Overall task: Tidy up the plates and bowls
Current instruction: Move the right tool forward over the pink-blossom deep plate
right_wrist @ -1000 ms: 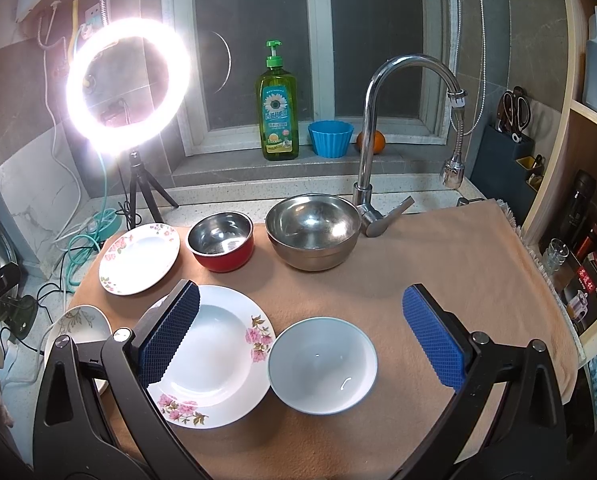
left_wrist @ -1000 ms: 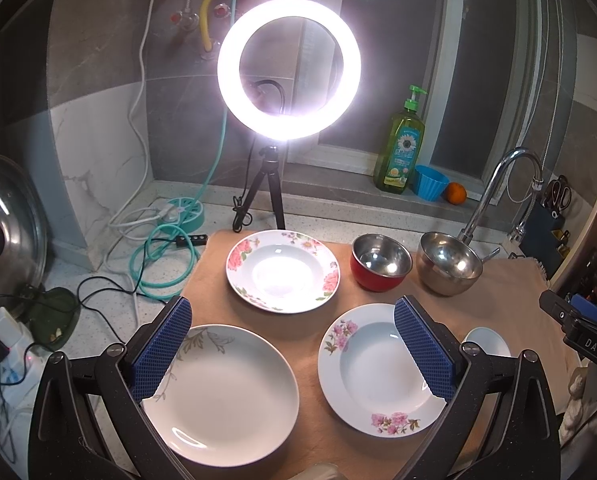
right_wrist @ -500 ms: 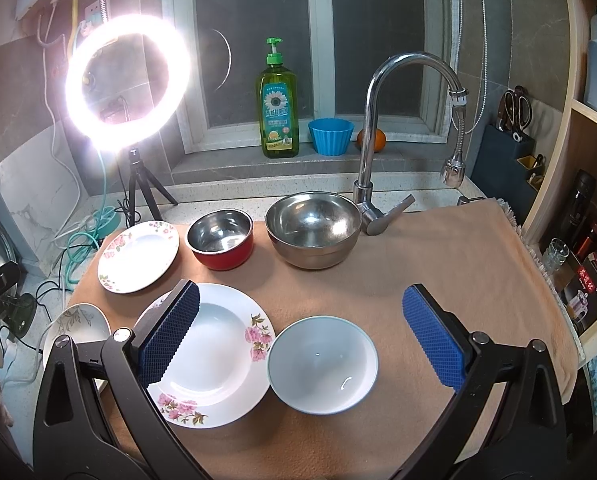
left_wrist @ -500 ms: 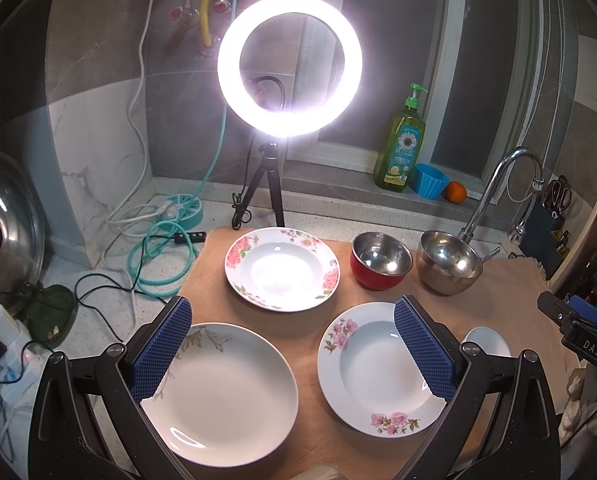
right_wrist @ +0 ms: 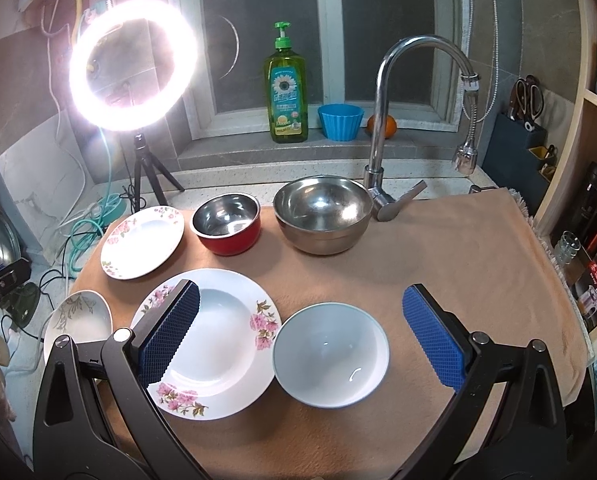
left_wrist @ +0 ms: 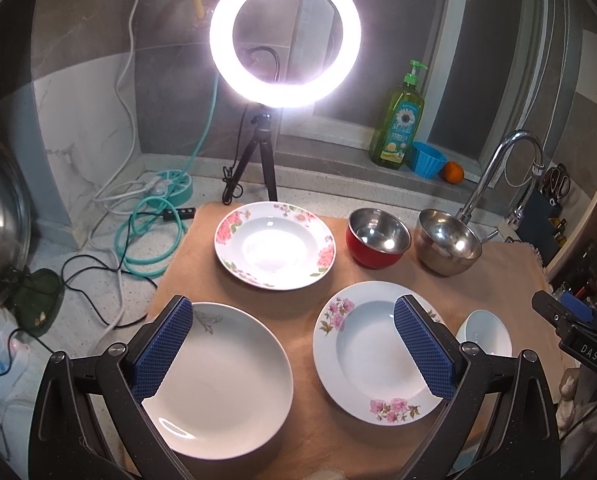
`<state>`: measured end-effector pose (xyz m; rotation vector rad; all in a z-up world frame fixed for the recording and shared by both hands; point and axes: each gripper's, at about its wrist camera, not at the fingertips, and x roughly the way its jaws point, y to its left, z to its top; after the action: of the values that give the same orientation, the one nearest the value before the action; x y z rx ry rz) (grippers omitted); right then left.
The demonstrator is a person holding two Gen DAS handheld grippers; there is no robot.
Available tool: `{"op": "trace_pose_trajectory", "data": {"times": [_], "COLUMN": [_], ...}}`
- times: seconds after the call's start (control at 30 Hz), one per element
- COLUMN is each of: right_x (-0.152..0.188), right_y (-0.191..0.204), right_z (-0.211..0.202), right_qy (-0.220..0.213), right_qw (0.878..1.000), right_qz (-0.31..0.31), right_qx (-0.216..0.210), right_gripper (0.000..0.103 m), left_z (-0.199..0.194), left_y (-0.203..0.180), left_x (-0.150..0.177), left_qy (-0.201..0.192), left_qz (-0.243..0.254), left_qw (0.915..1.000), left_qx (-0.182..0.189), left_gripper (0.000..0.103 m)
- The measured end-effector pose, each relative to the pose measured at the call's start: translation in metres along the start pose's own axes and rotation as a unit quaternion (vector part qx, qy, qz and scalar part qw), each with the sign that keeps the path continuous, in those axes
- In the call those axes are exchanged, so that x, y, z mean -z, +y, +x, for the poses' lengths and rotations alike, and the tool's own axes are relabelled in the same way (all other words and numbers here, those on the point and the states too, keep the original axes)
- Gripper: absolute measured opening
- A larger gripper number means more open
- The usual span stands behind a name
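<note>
- Here the left gripper (left_wrist: 290,348) hovers with jaws spread wide and empty; the plain white plate (left_wrist: 222,380) lies below and between them, and the pink-flowered deep plate (left_wrist: 374,356) sits under the right jaw.
- The right gripper (right_wrist: 298,336) likewise has jaws spread, holding nothing, with the white bowl (right_wrist: 331,354) between them, touching that deep plate's rim.
- Beyond the jaws, a second flowered plate (left_wrist: 274,244), a red bowl (right_wrist: 227,224) and a steel bowl (right_wrist: 323,212) stand in a row on the tan cloth (right_wrist: 458,248) over the counter.
</note>
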<state>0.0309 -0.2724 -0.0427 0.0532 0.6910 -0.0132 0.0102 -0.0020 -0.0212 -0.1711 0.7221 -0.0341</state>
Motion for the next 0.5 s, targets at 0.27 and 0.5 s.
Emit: {"op": "trace_pose_trajectory", "data": {"times": [0.27,0.5], "right_x": [0.008,0.018], "right_y": [0.002,-0.004], "right_z": [0.008,0.019], "right_qy": [0.023,0.063], "right_qw": [0.999,0.997], "right_qz": [-0.007,0.014], "right_qx": [-0.022,-0.049], "right_gripper": [0.100,0.084], "left_z": [0.013,0.032], "left_y": [0.004,0.004], "left_x": [0.003,0.007], "left_qy": [0.029,0.066], "left_qz": [-0.002,0.000], "left_qw": [0.9995,0.9973], "left_qx": [0.008,0.031], "left_gripper": [0.094,0.087]}}
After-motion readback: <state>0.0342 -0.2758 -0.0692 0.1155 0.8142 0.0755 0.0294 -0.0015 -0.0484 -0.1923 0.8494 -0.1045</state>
